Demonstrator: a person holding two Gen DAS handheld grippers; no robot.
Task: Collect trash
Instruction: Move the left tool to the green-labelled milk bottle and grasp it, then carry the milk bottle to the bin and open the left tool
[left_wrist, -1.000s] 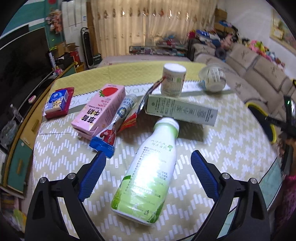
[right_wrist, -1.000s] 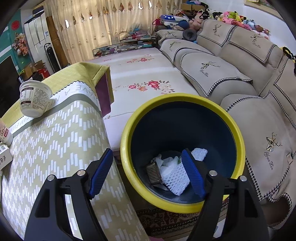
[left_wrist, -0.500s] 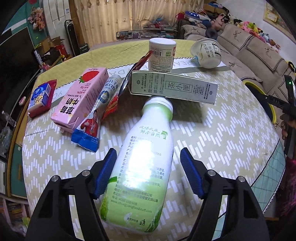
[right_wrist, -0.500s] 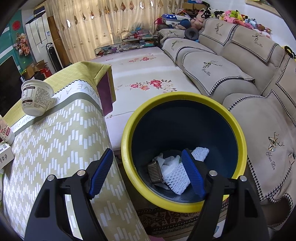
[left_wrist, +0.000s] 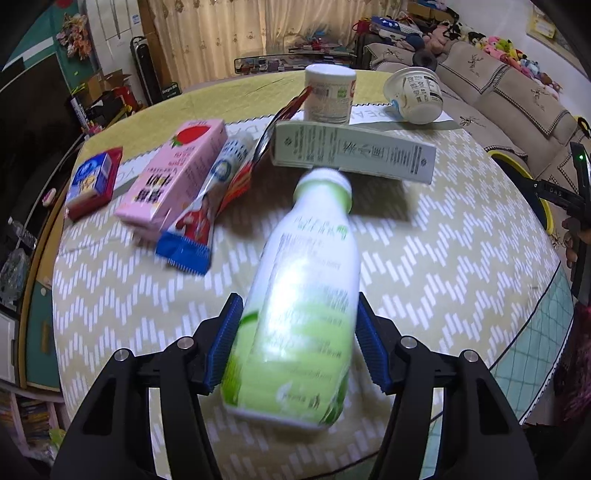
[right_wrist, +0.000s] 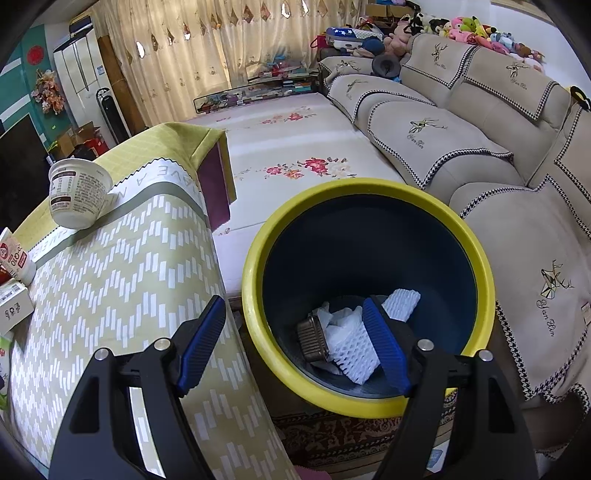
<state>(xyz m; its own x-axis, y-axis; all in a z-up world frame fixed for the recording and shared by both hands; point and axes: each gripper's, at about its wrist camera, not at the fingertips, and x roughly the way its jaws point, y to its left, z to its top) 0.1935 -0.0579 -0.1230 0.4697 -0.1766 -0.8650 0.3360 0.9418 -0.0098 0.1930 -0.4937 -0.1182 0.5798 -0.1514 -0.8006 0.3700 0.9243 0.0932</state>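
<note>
My left gripper (left_wrist: 295, 343) is closing on the bottle (left_wrist: 301, 314) lying on the table (left_wrist: 443, 266); pads appear to touch it. Right gripper (right_wrist: 291, 347) hangs part-open, empty, over the bin (right_wrist: 258, 258), which holds some trash. Carton (left_wrist: 173, 177), box (left_wrist: 351, 151), wrapper (left_wrist: 199, 221) and cups (left_wrist: 413, 94) remain.

Beige sofa (right_wrist: 461, 140) w/ plush toys (right_wrist: 472, 29), curtains (right_wrist: 192, 51), floral mat (right_wrist: 295, 147), patterned tablecloth (left_wrist: 443, 258).
</note>
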